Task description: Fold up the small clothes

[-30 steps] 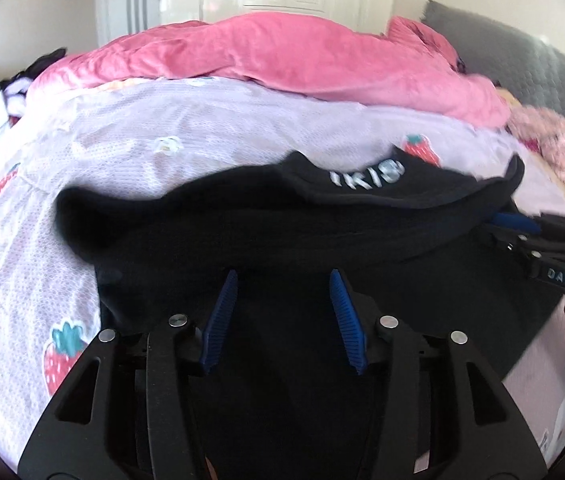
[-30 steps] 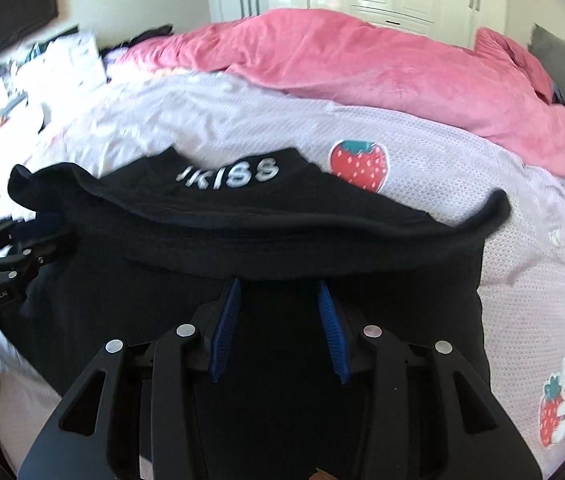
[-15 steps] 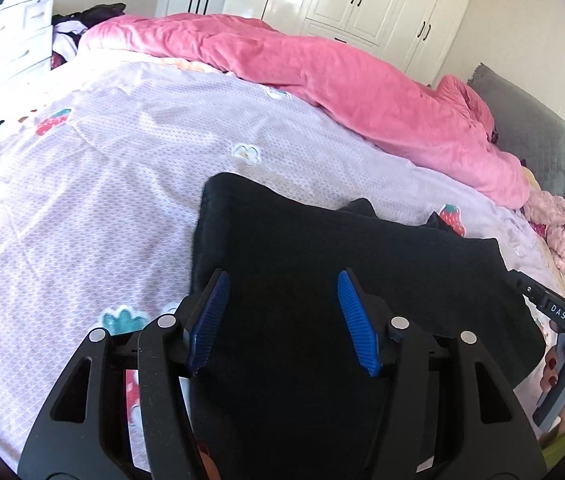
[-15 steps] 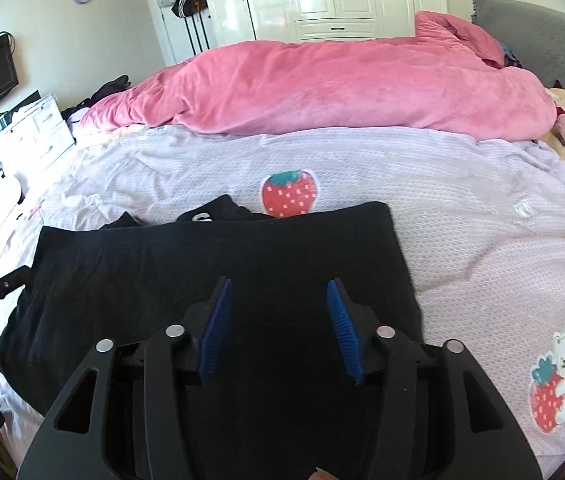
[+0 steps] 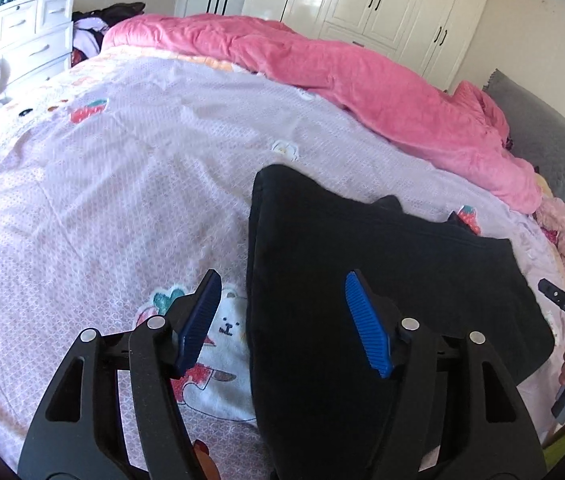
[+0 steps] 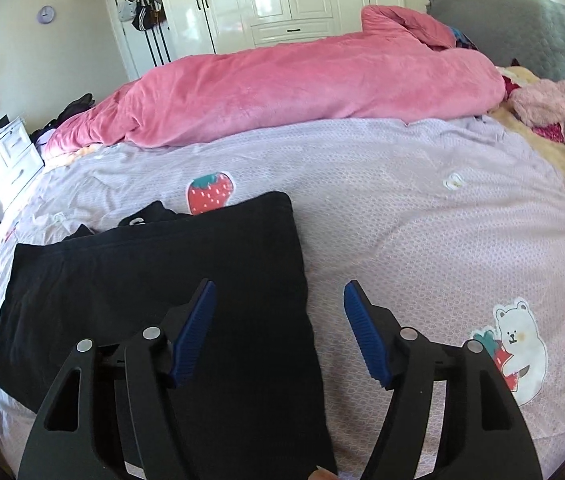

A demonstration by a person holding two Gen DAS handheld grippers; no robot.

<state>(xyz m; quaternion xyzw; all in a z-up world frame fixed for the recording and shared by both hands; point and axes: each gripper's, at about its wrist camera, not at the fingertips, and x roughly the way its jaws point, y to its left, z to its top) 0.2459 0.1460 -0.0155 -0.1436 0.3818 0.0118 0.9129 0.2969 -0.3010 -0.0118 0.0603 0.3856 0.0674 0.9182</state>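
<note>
A folded black garment (image 5: 382,280) lies flat on the lilac bedsheet (image 5: 122,184) near the bed's front edge. The left gripper (image 5: 282,316) and right gripper (image 6: 280,328) hover over its side edges, jaws spread, apparently gripping nothing. A pink duvet (image 6: 302,92) is bunched along the far edge.

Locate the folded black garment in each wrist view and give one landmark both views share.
Left wrist: the black garment fills the lower centre-right, its left edge running between the open left gripper fingers.
Right wrist: it lies lower left, its right edge between the open right gripper fingers.
Shared landmark: the pink duvet heaped along the bed's far side.
</note>
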